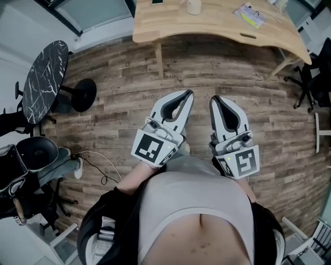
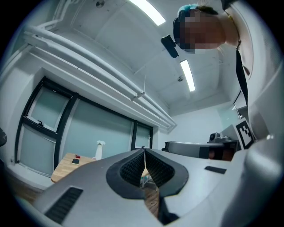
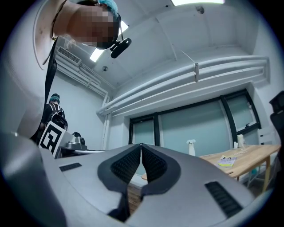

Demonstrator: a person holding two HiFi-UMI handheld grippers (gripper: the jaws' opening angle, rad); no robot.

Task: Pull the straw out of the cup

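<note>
- Left gripper view has my left gripper [image 2: 144, 149] fully closed, its ribbed pads [image 2: 132, 170] meeting at the tips with nothing caught between them.
- My right gripper [image 3: 141, 144] reads the same in its own view: jaws together, holding nothing.
- Both claws hang side by side just in front of the person's body, above the plank floor [image 1: 217, 77], and point toward the wooden table [image 1: 170, 26], which is well apart from them.
- What I take to be the cup [image 1: 194, 6] is a pale upright vessel near the table's far edge. I cannot make out the straw at this range, so my aim would be a guess until I am closer.
- Risk one: if I arrive with the jaws shut, the closed tips would shove the cup instead of straddling the straw. I would open well before contact.
- Risk two: if I pull at a slant, a light cup will probably tip or ride up with the straw. I judge one claw should steady the cup wall while the other draws straight up.
- Risk three: the claws sit close together, so a careless swing could knock one against the other.
- Further out, a yellow packet [image 1: 251, 15] lies on the table to the cup's right, where a wide reach could sweep it.
</note>
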